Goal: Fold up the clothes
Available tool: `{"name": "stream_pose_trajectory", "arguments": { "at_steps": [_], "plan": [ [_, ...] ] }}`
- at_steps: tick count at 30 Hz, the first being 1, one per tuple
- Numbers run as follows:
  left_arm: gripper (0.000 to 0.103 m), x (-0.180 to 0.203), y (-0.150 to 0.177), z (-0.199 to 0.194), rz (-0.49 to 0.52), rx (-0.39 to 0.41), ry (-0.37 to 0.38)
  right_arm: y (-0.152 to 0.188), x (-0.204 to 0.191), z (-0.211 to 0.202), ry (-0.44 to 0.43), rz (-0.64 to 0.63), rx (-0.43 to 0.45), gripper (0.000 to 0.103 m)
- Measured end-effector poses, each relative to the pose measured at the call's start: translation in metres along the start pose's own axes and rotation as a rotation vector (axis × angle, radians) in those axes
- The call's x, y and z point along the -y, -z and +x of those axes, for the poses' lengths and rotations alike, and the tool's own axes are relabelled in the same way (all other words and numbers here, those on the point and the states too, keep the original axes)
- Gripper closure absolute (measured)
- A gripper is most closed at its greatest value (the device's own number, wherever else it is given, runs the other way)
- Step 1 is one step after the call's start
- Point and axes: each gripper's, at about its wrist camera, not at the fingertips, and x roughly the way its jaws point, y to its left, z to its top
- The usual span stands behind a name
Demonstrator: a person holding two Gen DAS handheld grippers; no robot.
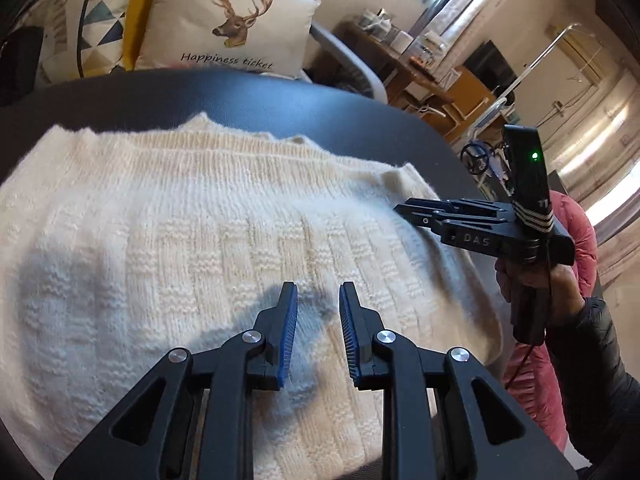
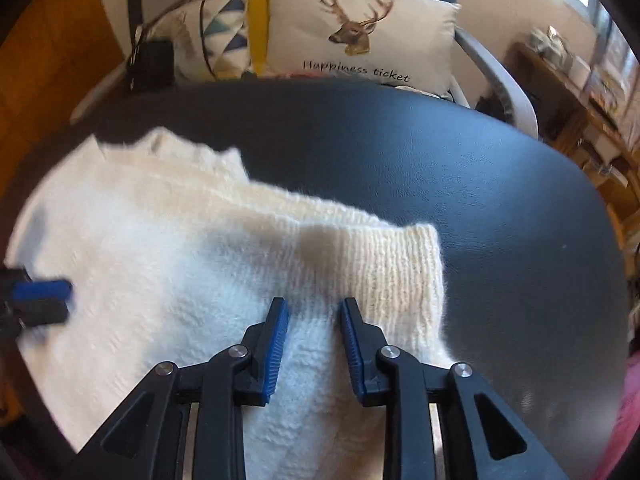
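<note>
A cream knit sweater (image 1: 200, 220) lies spread on the black table (image 1: 280, 100), its ribbed edge toward the far side. My left gripper (image 1: 318, 286) hovers over the sweater's middle, open, with nothing between its blue pads. At the sweater's right edge a hand holds my right gripper (image 1: 416, 214), pointing left. In the right wrist view the right gripper (image 2: 314, 302) stands open just above the sweater (image 2: 180, 260), beside a ribbed folded end (image 2: 400, 264); no cloth is pinched. The left gripper (image 2: 68, 300) shows blurred at the left edge.
Bare black tabletop (image 2: 480, 200) extends right of and beyond the sweater. Behind the table a chair holds a deer pillow (image 1: 232, 24) and a triangle-patterned pillow (image 1: 96, 16). A pink garment (image 1: 576, 232) sits at the right, and a wooden shelf (image 1: 420, 60) stands further back.
</note>
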Motion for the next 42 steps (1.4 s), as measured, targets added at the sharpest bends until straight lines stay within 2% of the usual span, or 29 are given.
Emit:
{"name": "stream_pose_trajectory", "arguments": {
  "at_steps": [2,5,7,10,13,16,19,22,25,26,28,31,33,36,38,40,42],
  "plan": [
    [0.08,-0.003,-0.007,0.0,0.007,0.002,0.004,-0.003,-0.004,-0.011,-0.083,0.031,0.031,0.074],
    [0.08,-0.011,-0.019,0.005,-0.001,-0.01,-0.008,-0.006,-0.034,-0.021,-0.19,-0.044,0.059,0.074],
    [0.079,-0.015,-0.027,0.008,0.01,-0.022,-0.023,-0.006,-0.055,-0.016,-0.22,-0.096,0.038,0.073],
    [0.073,-0.016,-0.032,0.018,0.065,-0.051,-0.061,-0.003,-0.08,0.0,-0.208,-0.156,0.004,0.073],
    [0.07,-0.01,-0.031,0.028,0.141,-0.118,-0.091,0.001,-0.095,0.015,-0.144,-0.196,0.003,0.07],
    [0.07,-0.006,-0.031,0.032,0.181,-0.112,-0.113,0.001,-0.102,0.021,-0.108,-0.209,0.021,0.07],
    [0.092,-0.004,-0.027,0.031,0.193,-0.074,-0.136,0.006,-0.105,0.018,-0.078,-0.232,0.05,0.072],
    [0.099,-0.015,-0.027,0.022,0.088,-0.026,-0.09,0.01,-0.103,0.016,-0.072,-0.224,0.078,0.077],
    [0.1,-0.013,-0.029,0.013,0.082,0.046,-0.091,0.01,-0.102,0.012,-0.062,-0.21,0.1,0.092],
    [0.1,-0.009,-0.031,0.012,0.09,0.057,-0.1,0.009,-0.101,0.01,-0.064,-0.202,0.109,0.094],
    [0.1,-0.006,-0.036,0.016,0.096,0.066,-0.122,0.007,-0.098,0.011,-0.071,-0.182,0.111,0.094],
    [0.098,-0.015,-0.035,0.041,0.059,0.004,-0.147,0.009,-0.093,0.019,-0.086,-0.134,0.111,0.093],
    [0.096,-0.018,-0.036,0.036,0.027,0.003,-0.106,0.009,-0.09,0.018,-0.108,-0.099,0.113,0.093],
    [0.088,-0.026,-0.038,0.012,-0.031,0.026,-0.031,0.006,-0.085,0.013,-0.153,-0.051,0.117,0.087],
    [0.085,-0.033,-0.037,-0.005,-0.03,0.056,-0.054,0.0,-0.084,0.007,-0.176,-0.032,0.136,0.081],
    [0.083,-0.04,-0.037,-0.016,-0.006,0.072,-0.12,-0.006,-0.089,0.005,-0.189,-0.041,0.151,0.08],
    [0.082,-0.046,-0.036,-0.019,0.053,0.074,-0.243,-0.013,-0.099,0.01,-0.181,-0.069,0.138,0.08]
  ]
}}
